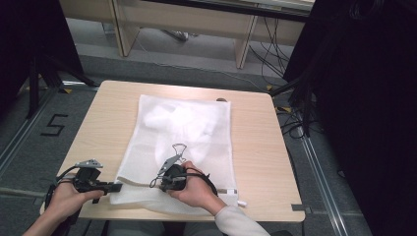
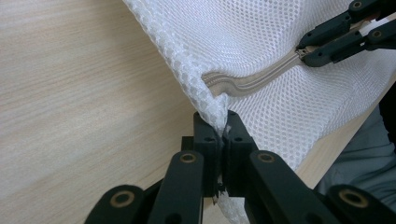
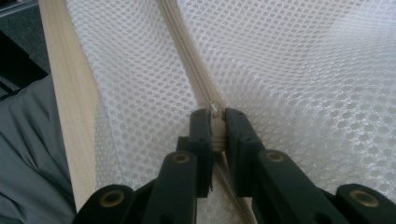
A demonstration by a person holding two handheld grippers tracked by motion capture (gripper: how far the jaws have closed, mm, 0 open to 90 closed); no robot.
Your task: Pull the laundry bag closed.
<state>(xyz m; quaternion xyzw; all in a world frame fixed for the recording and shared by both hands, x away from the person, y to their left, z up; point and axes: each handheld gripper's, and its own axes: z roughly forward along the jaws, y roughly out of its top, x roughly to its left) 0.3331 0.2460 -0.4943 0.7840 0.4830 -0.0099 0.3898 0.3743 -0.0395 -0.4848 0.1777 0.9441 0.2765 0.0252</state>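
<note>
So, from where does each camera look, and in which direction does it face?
High view: above the person's side, facing forward and down on the table; both hands and forearms show.
Left gripper view: rides on the left gripper, looking along its jaws, shut on the mesh bag corner.
Right gripper view: rides on the right gripper, jaws shut on the zipper slider.
Both gripper views share the bag's zipper.

The mesh laundry bag lies flat on the table, its near edge at the table's front edge. The left gripper sits at the bag's near left corner, clamped onto it. To its right, the right gripper rests on the bag, its jaws closed around the zipper pull along the zipper.
</note>
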